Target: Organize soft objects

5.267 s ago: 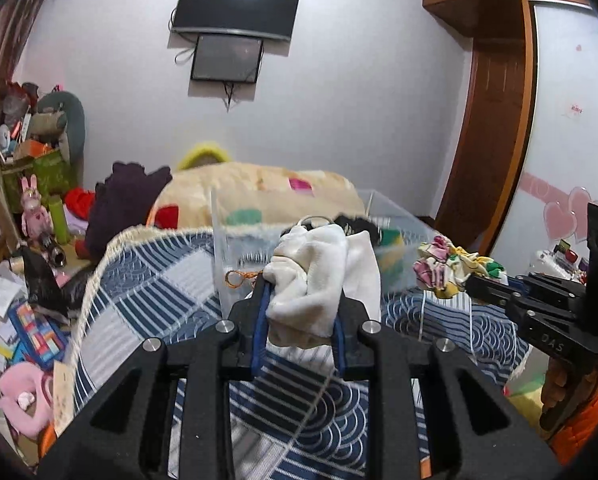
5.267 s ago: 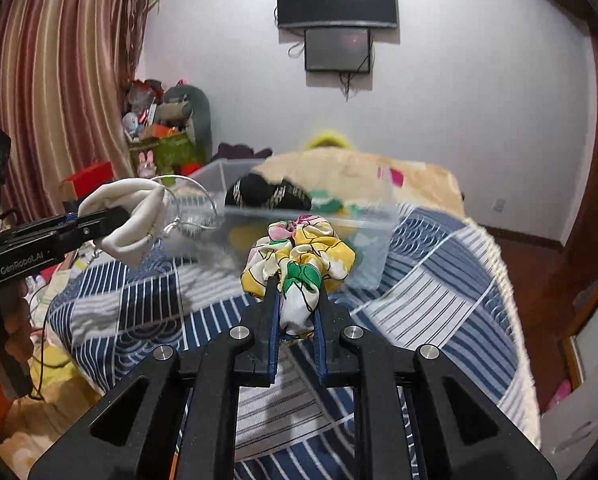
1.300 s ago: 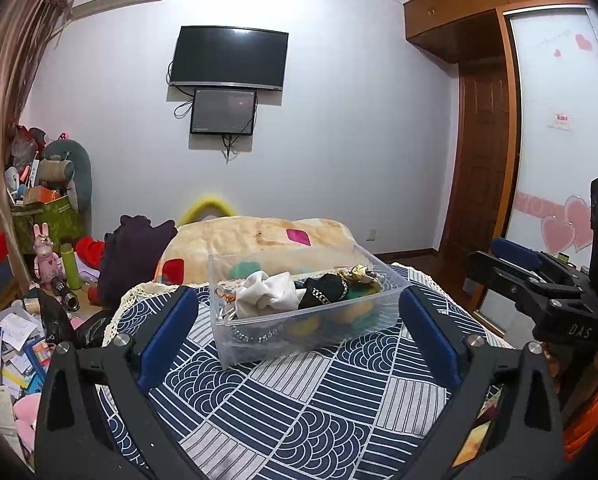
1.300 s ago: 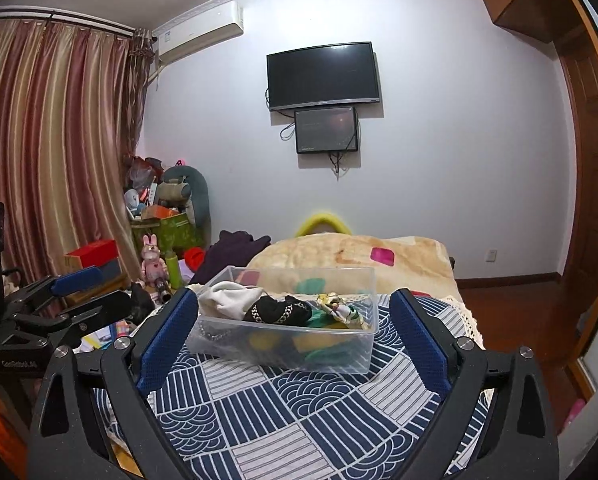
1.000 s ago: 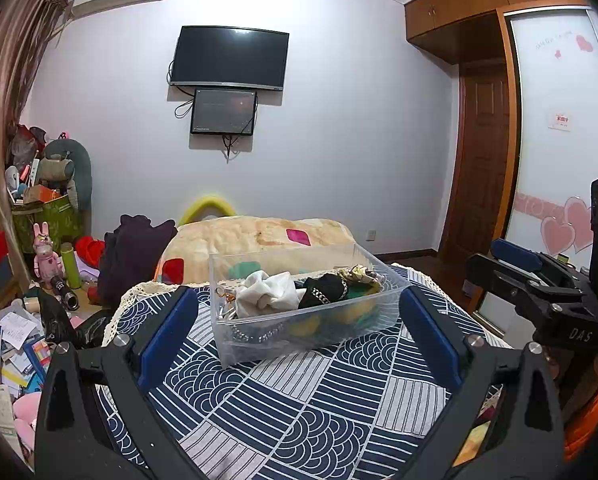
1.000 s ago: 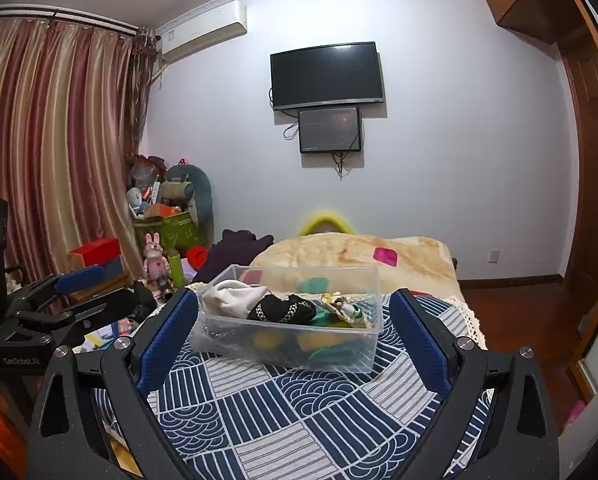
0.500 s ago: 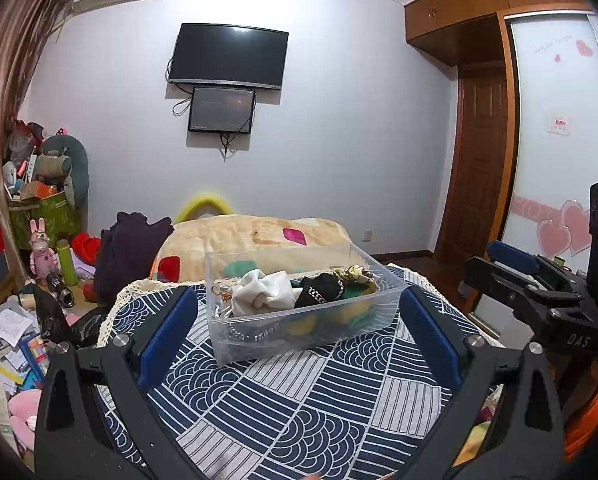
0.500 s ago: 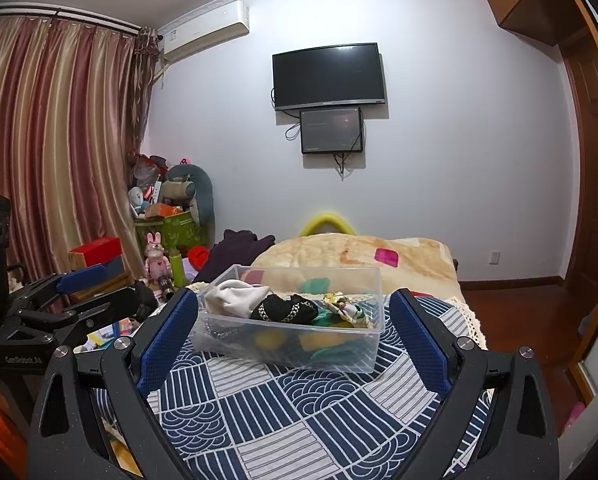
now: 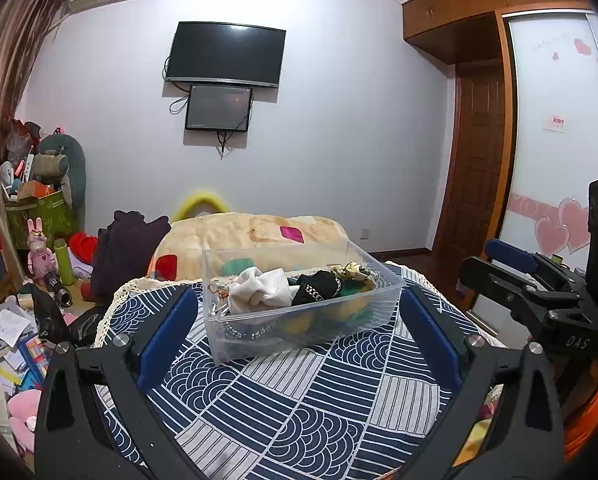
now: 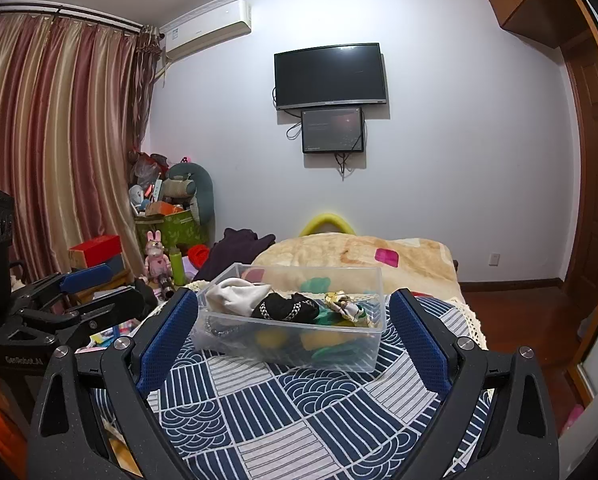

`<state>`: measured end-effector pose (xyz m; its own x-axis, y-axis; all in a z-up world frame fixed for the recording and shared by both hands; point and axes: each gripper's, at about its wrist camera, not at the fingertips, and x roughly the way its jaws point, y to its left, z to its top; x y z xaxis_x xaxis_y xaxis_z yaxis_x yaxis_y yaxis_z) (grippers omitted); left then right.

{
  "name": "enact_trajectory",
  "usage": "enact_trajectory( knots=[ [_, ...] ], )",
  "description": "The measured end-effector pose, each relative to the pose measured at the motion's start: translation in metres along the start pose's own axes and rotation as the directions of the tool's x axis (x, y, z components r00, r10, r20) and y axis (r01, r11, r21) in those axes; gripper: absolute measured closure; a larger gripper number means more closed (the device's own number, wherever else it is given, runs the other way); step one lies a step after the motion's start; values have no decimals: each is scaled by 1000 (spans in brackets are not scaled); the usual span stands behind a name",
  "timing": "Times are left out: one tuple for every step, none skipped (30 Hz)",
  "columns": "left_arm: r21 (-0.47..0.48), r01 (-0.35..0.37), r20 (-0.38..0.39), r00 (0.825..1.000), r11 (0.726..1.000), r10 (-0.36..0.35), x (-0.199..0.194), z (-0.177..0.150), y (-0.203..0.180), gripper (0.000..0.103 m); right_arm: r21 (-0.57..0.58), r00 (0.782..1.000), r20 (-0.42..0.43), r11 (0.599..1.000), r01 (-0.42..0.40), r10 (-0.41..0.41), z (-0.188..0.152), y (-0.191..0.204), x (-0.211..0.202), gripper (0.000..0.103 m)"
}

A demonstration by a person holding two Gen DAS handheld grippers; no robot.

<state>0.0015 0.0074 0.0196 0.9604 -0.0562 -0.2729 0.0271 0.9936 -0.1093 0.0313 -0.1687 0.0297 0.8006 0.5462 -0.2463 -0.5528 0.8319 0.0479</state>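
A clear plastic bin [image 9: 299,328] [image 10: 283,354] sits on the blue-and-white patterned bedspread [image 9: 283,408] [image 10: 299,416]. Inside lie a white cloth [image 9: 261,292] [image 10: 235,296], a black piece with a chain trim [image 9: 319,286] [image 10: 285,308] and a floral scrunchie [image 9: 353,272] [image 10: 345,306], over yellow and green items. My left gripper [image 9: 297,336] is open wide and empty, hovering in front of the bin. My right gripper [image 10: 293,334] is likewise open and empty; it also shows at the right edge of the left wrist view [image 9: 531,280]. The left gripper appears at the left of the right wrist view [image 10: 87,296].
A beige blanket [image 9: 255,236] lies behind the bin, with a dark purple garment [image 9: 127,244] to its left. Clutter, a green box and toys [image 9: 39,240] fill the floor at left. A wooden door [image 9: 479,160] and wardrobe stand right. A TV [image 10: 330,76] hangs on the far wall.
Over five seconds both grippers let go of the white cloth and floral scrunchie into the bin and drew back, open. In the last second they barely moved.
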Motion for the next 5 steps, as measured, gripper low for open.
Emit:
enact_trajectory(
  knots=[
    [0, 3, -2, 1000, 1000, -3, 0, 0, 0, 1, 0, 1000, 0, 1000, 0, 0, 0, 0, 1, 7],
    [-1, 8, -2, 1000, 1000, -8, 0, 0, 0, 1, 1, 1000, 0, 1000, 0, 0, 0, 0, 0, 7],
    [-1, 11, -3, 1000, 1000, -11, 0, 0, -1, 1, 0, 1000, 0, 1000, -1, 1, 0, 0, 0, 7],
    [1, 11, -5, 1000, 1000, -11, 0, 1, -2, 1, -1, 1000, 0, 1000, 0, 0, 0, 0, 1, 7],
    [3, 9, -6, 1000, 1000, -9, 1, 1, -1, 1, -1, 1000, -1, 1000, 0, 0, 0, 0, 0, 7]
  ],
)
